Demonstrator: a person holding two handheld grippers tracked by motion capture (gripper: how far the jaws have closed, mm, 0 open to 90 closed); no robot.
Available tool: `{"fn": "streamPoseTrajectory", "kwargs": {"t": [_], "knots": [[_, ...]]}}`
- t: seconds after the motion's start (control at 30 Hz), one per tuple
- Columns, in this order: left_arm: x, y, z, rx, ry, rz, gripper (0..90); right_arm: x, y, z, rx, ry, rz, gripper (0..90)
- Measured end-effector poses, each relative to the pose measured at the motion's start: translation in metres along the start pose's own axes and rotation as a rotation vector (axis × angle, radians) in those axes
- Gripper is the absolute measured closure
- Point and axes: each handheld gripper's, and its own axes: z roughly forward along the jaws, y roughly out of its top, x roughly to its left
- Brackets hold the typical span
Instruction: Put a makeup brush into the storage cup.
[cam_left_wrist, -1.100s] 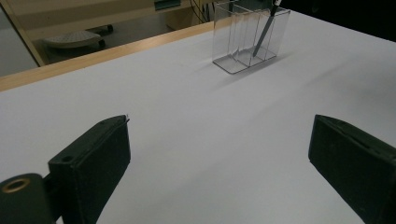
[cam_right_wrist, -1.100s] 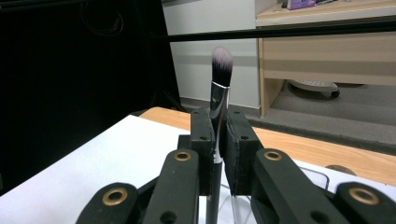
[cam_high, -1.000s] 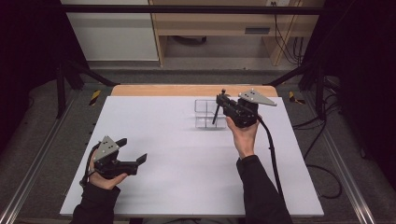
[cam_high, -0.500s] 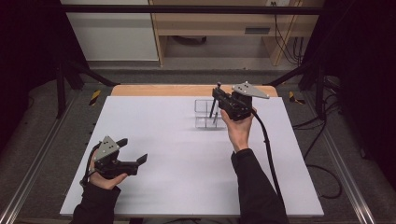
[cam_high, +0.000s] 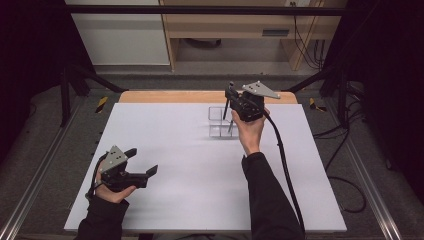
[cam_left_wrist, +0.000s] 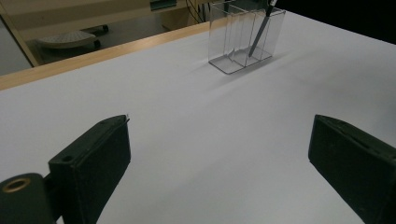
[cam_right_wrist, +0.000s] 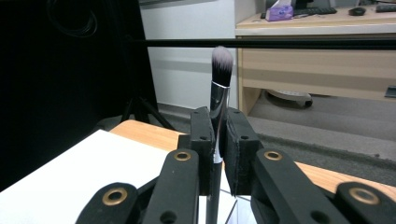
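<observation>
Work in hand: standing a makeup brush (cam_right_wrist: 219, 88) in a clear divided holder (cam_high: 220, 121) at the far side of the white table (cam_high: 200, 190)
Right gripper (cam_high: 231, 96): jaws pressed onto the brush's metal ferrule, bristle head upward, handle hanging below the pads
Brush position: above the holder's right-hand compartments, the handle's lower end already inside the clear walls as the left gripper view shows; whether it touches the bottom cannot be told
Holder: upright, apart from the wooden table edge behind it; its other compartments look empty
Left gripper (cam_high: 142, 167): jaws spread wide, nothing between them, low over the near left of the table, well apart from the holder
Done, by judgement: brush picked up, carried over, partly lowered in
Left, by judgement: lower fully, release the pinch, draw the gripper clear without tipping the holder
</observation>
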Motion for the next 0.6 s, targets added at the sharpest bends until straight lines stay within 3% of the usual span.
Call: {"fn": "streamPoseTrajectory", "kwargs": {"t": [0.4,0.6], "knots": [[0.000,0.000,-0.001,-0.001,-0.002,0.002,5.6,-0.005,-0.010,0.015,-0.003,-0.052,-0.001,83.4],[0.000,0.000,-0.001,-0.001,-0.003,0.001,5.6,-0.008,-0.013,0.020,0.002,-0.056,0.012,83.4]]}}
